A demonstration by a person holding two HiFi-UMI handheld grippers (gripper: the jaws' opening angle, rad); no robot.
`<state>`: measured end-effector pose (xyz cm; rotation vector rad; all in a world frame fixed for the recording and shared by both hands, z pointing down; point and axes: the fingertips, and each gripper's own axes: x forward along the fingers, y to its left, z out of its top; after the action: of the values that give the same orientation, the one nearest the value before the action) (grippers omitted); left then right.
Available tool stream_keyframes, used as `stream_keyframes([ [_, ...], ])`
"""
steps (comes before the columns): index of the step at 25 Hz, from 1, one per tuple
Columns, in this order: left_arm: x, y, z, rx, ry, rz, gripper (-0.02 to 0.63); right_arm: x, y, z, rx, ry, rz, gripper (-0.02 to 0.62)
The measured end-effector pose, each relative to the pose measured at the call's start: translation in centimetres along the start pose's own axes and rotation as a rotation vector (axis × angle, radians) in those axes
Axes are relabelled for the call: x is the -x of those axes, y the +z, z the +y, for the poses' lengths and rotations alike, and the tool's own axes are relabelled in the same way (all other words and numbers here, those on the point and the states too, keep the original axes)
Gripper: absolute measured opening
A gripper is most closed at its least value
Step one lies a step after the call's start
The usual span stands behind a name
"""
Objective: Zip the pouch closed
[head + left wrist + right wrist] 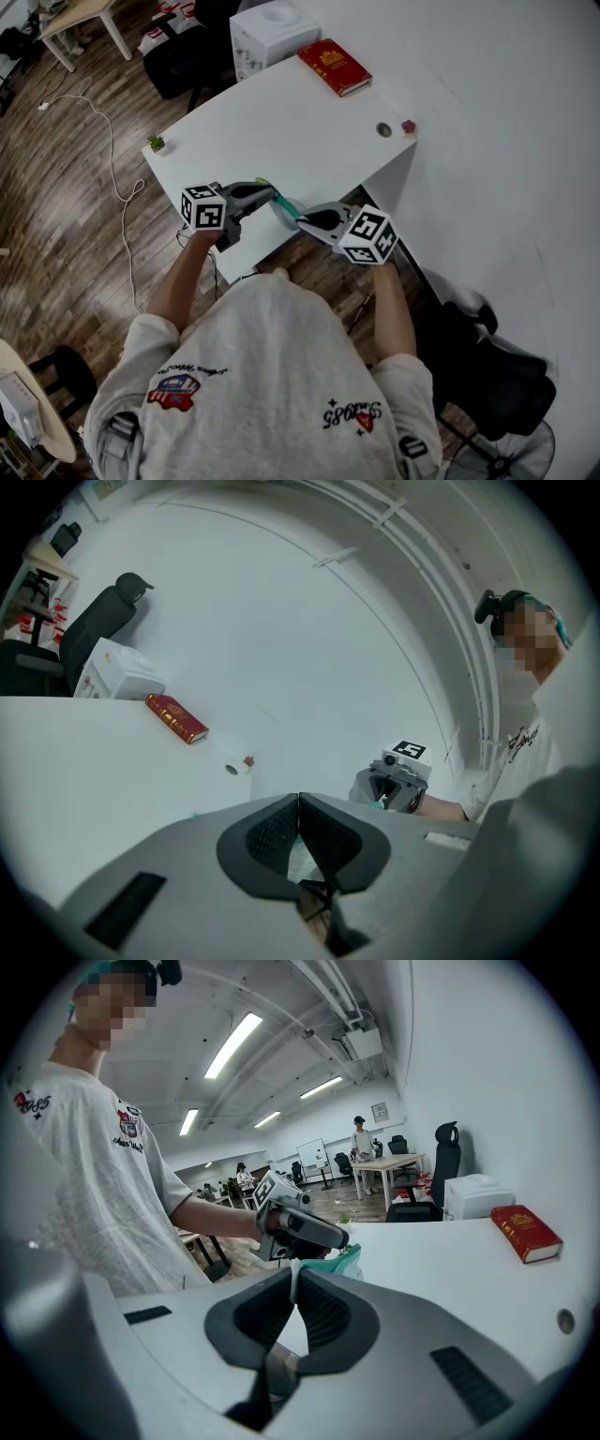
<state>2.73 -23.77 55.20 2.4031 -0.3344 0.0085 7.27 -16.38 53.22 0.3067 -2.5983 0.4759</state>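
As our left hand-held gripper [299, 803] clamps the teal pouch [345, 1262] over the edge of the counter [281, 131], our right hand-held gripper [302, 222] pinches its white tab [293, 1270].

From the head: looks steeply down from high up onto the white table [281, 131]. From the left gripper [299, 803]: sits low and close, faces the right gripper [384, 799]. From the right gripper: faces back at the left gripper. Share the red book [334, 67].

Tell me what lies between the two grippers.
The green pouch spans the gap, its ends pinched by the left gripper and right gripper; the head view shows it.
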Motion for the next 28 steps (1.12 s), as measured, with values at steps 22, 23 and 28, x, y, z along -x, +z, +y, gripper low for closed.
stream_keyframes([
  [22, 1.6, -0.4, 2.3, 0.004, 0.108, -0.015, 0.006, 0.7, -1.0, 0.5, -0.021, -0.001, 0.003, 0.015],
  [23, 1.8, -0.4, 2.5, 0.006, 0.116, -0.016, 0.006, 0.7, -1.0, 0.6, -0.023, -0.001, 0.002, 0.016],
  [28, 3.1, -0.5, 3.7, 0.02, 0.156, -0.027, 0.006, 0.9, -1.3, 0.7, -0.029, -0.006, 0.006, 0.016],
])
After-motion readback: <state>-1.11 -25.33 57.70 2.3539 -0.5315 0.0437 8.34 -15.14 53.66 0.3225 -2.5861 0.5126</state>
